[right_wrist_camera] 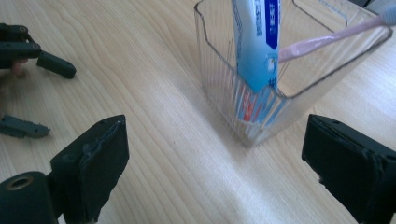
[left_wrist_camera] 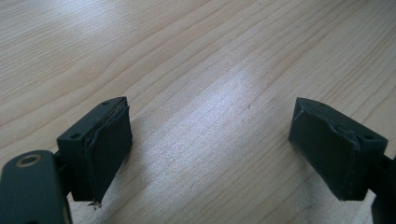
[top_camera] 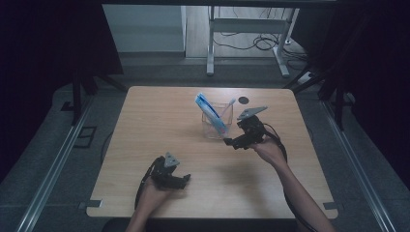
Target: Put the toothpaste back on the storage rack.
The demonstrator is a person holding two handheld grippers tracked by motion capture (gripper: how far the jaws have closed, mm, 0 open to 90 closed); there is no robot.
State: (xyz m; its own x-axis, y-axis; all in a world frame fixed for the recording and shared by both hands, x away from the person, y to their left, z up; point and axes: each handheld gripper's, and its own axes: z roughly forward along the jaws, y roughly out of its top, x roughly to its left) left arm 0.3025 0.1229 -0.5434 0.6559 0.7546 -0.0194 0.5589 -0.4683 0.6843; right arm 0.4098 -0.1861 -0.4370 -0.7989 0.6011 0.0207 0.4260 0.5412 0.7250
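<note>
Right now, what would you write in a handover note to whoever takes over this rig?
Left gripper: open, empty, low over the near part of the light wooden table.
Right gripper: open, empty, just beside the clear ribbed plastic holder.
Blue-and-white toothpaste tube and pink toothbrush both stand leaning inside the holder.
Done: both items appear loaded.
Left: likely nothing but drawing the right gripper clear.
</note>
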